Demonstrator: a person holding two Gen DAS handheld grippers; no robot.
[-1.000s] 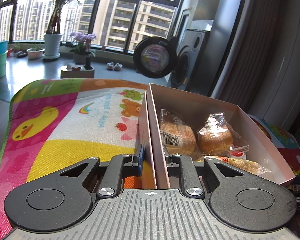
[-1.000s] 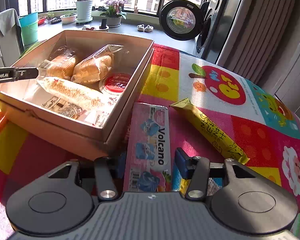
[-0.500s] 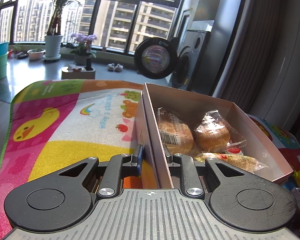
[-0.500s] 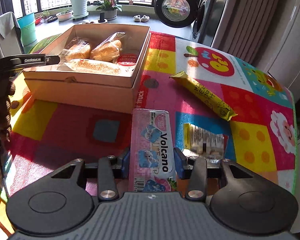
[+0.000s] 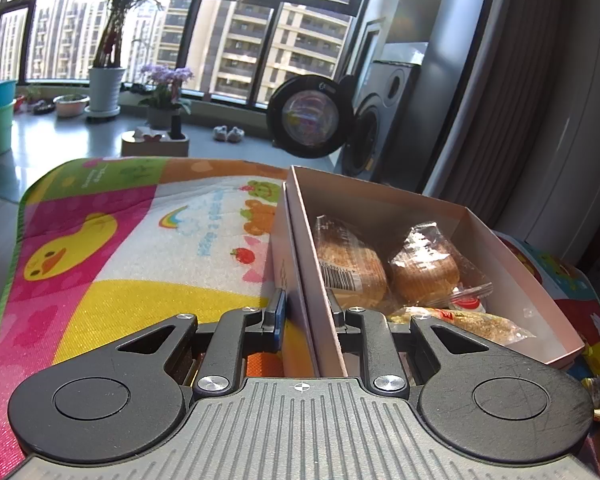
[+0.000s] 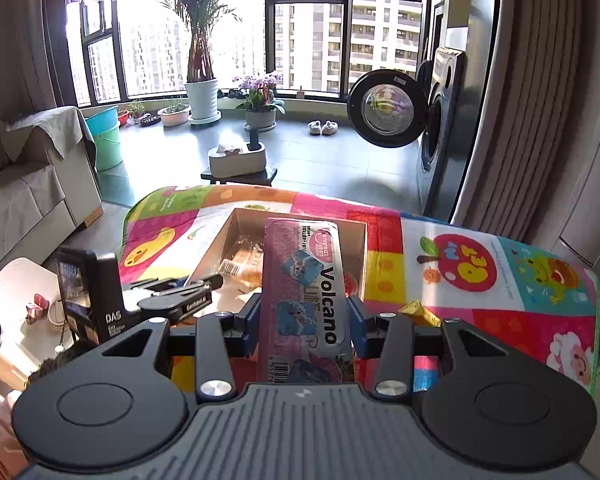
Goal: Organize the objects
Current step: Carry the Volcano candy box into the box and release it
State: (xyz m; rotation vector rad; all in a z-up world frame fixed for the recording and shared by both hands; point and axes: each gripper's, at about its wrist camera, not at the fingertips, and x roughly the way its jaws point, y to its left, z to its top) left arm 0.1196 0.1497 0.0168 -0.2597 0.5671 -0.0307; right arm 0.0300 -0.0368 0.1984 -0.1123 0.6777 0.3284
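The bright play mat (image 6: pixel 480 248) covers the tabletop and carries the open cardboard box (image 5: pixel 380 208) toward its left edge. The left gripper (image 5: pixel 306 314) has its fingers pinched on the box's near-left wall, presumably to steady it. The right gripper (image 6: pixel 304 314), fingers clamped on the pink Volcano pack (image 6: pixel 304 276), holds it raised over the box, likely for dropping in. Inside lie two wrapped buns (image 5: pixel 424 276), a seeded snack bag (image 5: pixel 472 322) and a small red-lidded cup (image 5: pixel 466 305).

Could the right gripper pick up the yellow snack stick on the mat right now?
Probably not: the right gripper is shut on the pink Volcano packet, so its jaws are occupied. The yellow snack stick lies just beyond, mostly hidden.
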